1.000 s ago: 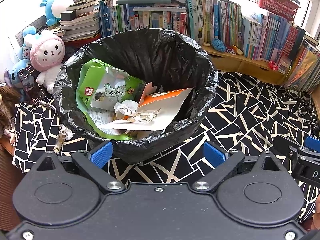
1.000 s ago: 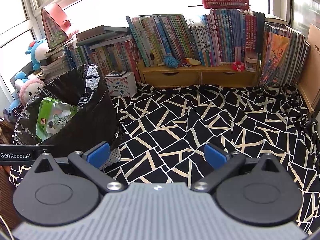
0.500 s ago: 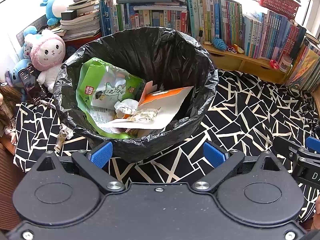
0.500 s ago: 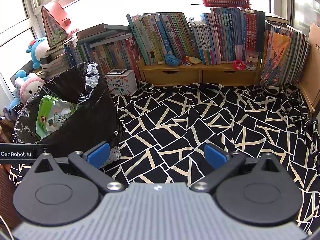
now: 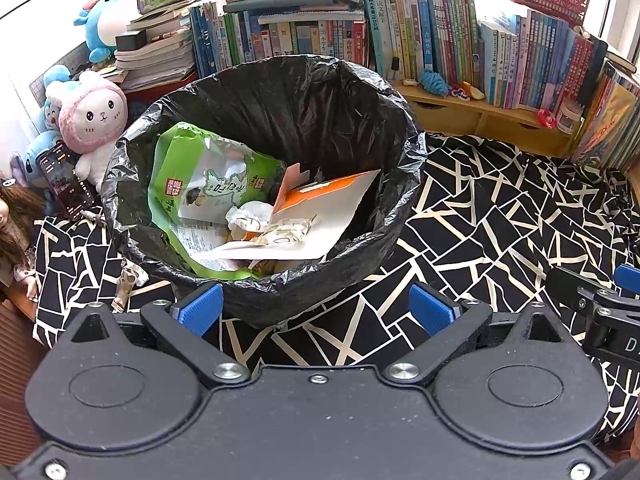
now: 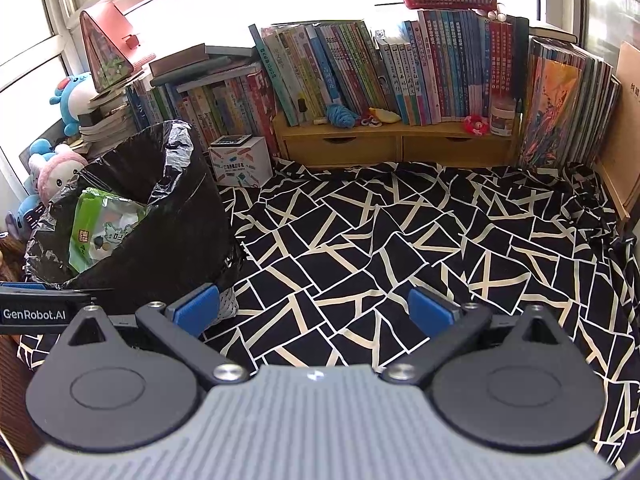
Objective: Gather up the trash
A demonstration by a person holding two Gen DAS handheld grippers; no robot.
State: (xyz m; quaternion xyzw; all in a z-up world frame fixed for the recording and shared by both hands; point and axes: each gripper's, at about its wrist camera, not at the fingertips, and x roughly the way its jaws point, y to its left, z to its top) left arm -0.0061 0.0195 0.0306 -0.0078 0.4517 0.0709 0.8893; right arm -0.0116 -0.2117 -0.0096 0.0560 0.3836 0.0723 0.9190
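A bin lined with a black bag [image 5: 372,92] stands on the black-and-cream cloth, holding a green snack bag [image 5: 212,184], an orange-and-white envelope [image 5: 332,208], a crumpled tissue [image 5: 250,216] and a small wrapper [image 5: 286,234]. My left gripper [image 5: 316,308] hovers just in front of the bin's near rim, open and empty. A small wrapper [image 5: 124,286] lies on the cloth left of the bin. In the right wrist view the bin [image 6: 160,240] is at the left, and my right gripper [image 6: 314,306] is open and empty above bare cloth.
Rows of books [image 6: 360,72] on a low wooden shelf [image 6: 400,144] line the back. Plush toys [image 5: 94,116] and a phone [image 5: 66,178] sit left of the bin. A white box [image 6: 240,162] stands behind it. The patterned cloth [image 6: 440,248] spreads to the right.
Both views have shifted slightly; the bin sits a little higher and nearer the left gripper's fingers. Nothing was grasped or released.
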